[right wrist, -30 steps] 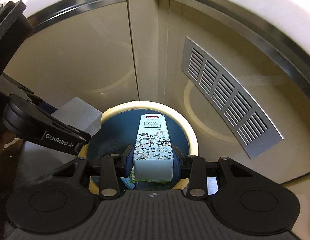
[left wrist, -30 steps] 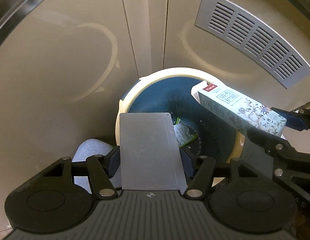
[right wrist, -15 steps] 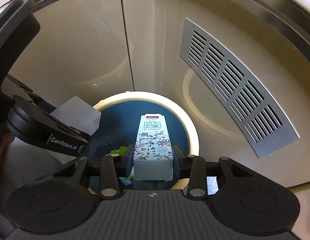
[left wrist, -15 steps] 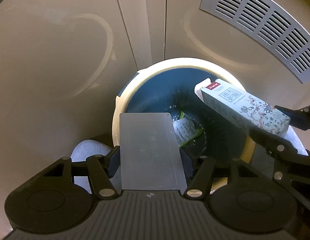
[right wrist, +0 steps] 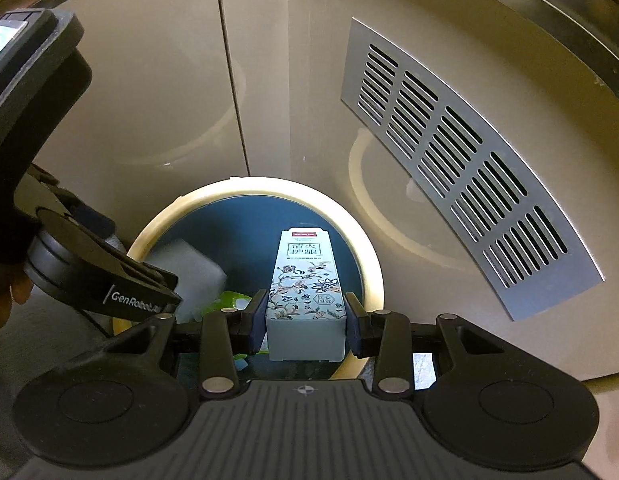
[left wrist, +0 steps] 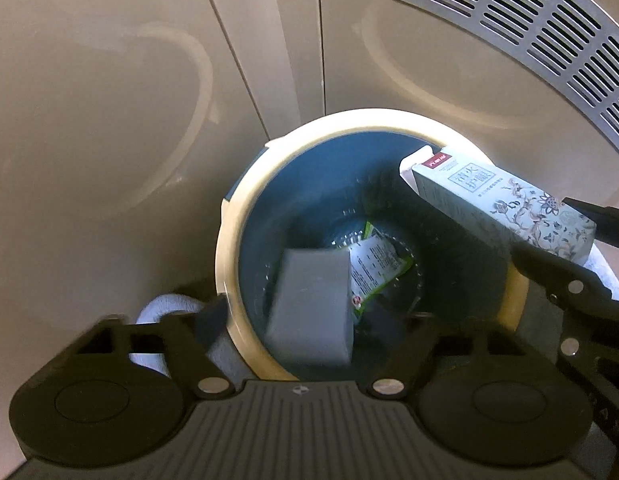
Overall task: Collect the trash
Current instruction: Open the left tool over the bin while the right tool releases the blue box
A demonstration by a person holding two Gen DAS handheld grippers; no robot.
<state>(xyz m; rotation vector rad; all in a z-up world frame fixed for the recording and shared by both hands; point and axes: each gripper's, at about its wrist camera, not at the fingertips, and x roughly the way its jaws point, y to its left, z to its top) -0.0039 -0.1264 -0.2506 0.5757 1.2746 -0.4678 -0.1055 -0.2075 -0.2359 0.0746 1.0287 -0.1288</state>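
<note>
Below both grippers a round waste bin [left wrist: 229,248] with a cream rim and dark blue inside is seen, standing against beige cabinet doors [left wrist: 109,100]. Left gripper [left wrist: 305,320] is pointed steeply down over the bin mouth; its jaws are opening, spread wide, and nothing is pressed by the pads. Between and just ahead of the left fingers a plain grey box [left wrist: 313,304] is seen blurred, free of both pads, inside the bin opening. Beyond the grey box, deeper in the bin, a green-and-white printed wrapper [left wrist: 375,264] is lying. Right gripper [right wrist: 305,320] is closed partway on a pale blue floral carton [right wrist: 305,300], clamped at its near end by both pads; the carton's far end is pointed out over the bin opening, above the blue interior. From the left wrist view the same carton [left wrist: 505,208] is seen to the right of the left gripper, tilted across the bin rim. A grey slotted vent panel [right wrist: 461,168] is set in the cabinet beyond and right of the right gripper. A white cloth-like item [left wrist: 165,308] is seen left of the bin, beside the left finger; what it is cannot be told.
</note>
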